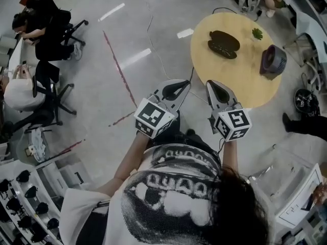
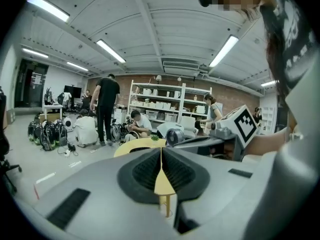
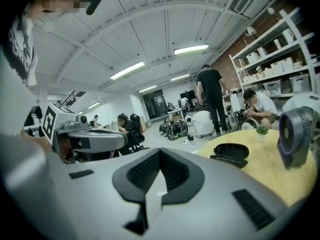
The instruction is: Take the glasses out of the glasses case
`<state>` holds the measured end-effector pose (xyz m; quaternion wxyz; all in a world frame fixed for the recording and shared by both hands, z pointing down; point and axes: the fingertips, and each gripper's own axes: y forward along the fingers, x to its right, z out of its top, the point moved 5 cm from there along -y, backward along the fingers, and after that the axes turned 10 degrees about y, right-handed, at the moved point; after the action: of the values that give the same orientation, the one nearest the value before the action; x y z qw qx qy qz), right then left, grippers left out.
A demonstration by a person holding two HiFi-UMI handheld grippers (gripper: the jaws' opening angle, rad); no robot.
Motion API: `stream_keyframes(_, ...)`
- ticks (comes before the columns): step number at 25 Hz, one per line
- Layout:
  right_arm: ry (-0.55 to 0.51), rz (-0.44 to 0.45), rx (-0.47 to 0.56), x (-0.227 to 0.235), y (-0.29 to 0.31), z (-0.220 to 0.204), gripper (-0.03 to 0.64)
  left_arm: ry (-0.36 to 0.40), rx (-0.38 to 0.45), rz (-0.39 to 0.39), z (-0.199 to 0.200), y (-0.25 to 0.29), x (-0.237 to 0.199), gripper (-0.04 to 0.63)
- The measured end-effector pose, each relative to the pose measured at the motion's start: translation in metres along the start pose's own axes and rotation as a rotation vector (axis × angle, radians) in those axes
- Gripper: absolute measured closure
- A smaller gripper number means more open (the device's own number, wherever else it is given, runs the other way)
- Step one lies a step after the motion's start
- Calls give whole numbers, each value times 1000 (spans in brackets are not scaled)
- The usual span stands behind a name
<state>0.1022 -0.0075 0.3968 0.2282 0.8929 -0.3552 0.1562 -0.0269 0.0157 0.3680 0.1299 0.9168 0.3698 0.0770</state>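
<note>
Right gripper (image 3: pixel 159 156) shut; glasses case (image 1: pixel 224 44) lies crosswise.

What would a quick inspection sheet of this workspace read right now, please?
Surface: round yellow table, mostly bare.
Job's things: dark glasses case lying on the table; glasses not visible.
Clutter: small fan and potted plant on the table.
Grippers: left gripper and right gripper, fingers shut, empty, short of the case.
Cables: thin cable across the floor.
Surroundings: seated person, office chair.
</note>
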Motion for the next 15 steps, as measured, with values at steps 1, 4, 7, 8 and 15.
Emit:
stream_keyframes(1,7,-16,3,1,10,5,620,5,1,-15,2,2,-13,581)
stream_keyframes(4,26,-63,12,5,39,19,620,8,9,-49,4,10,-52,581)
stream_keyframes(7,38,-108,11,9,64,26,620,9,7,-77,1,16,-85,581)
stream_keyframes(8,42,-122,11,10,71,27,620,8,6,-89,0,17,-94,581)
stream_keyframes(15,51,-184,-1,1,117,33,620,19,-13,-175,-13,23,-144,581)
